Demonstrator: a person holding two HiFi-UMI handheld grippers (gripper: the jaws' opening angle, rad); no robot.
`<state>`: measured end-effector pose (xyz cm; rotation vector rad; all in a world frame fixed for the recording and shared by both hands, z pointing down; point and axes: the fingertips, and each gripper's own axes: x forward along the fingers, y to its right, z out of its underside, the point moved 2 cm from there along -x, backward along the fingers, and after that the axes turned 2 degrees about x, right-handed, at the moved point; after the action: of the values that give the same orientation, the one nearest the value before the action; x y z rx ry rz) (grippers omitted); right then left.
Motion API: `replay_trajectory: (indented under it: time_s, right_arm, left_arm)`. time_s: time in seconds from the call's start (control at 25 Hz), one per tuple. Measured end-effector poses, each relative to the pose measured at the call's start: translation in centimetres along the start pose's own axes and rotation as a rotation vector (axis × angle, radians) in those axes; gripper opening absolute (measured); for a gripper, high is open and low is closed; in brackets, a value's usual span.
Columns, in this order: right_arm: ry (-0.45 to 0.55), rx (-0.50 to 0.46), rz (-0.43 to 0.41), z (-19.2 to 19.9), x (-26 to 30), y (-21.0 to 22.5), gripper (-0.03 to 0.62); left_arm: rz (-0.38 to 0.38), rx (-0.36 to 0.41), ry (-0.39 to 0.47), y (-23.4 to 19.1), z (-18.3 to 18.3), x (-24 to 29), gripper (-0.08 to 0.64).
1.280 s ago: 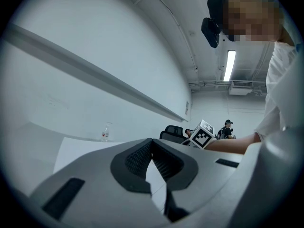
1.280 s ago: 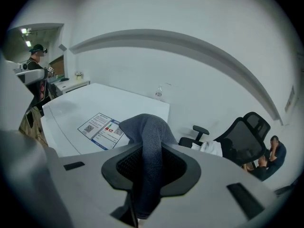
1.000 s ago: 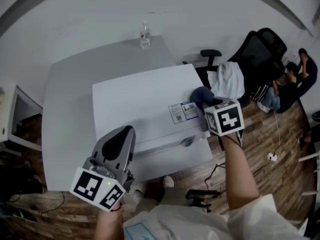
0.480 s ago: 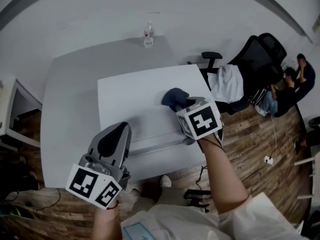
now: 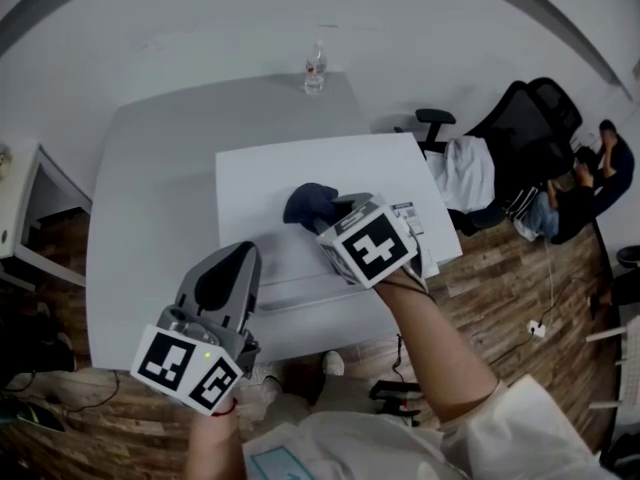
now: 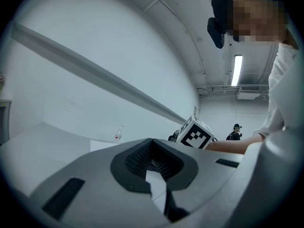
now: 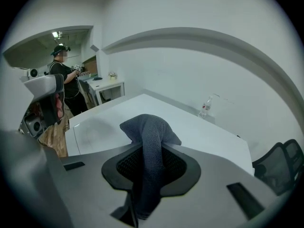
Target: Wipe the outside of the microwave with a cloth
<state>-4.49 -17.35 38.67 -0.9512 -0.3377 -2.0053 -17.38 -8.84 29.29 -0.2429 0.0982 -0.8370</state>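
The grey counter [image 5: 140, 198] carries the big white microwave [image 5: 300, 163]. The right gripper [image 5: 330, 216] has just slid across the microwave's top, from the right edge to near the middle. Its jaws are clamped on the dark cloth [image 5: 306, 203], which bunches out past the tips and rests on the top. A sticker [image 5: 405, 213] near the right edge now shows behind the gripper. So a strip of the top has likely had its wipe, and the left part of the top probably still needs one. The left gripper [image 5: 240, 263] has hardly moved. It hangs by the front left corner with its jaws together and nothing in them.
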Motion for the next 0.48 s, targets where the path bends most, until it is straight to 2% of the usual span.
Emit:
replay_trajectory:
  time_s: [0.48]
  right_arm:
    - [0.016,-0.041,-0.063,-3.8,2.8,-5.1,0.098]
  left_arm:
    - [-0.024,-0.022,0.007,-2.4,0.0,-1.1,0.003]
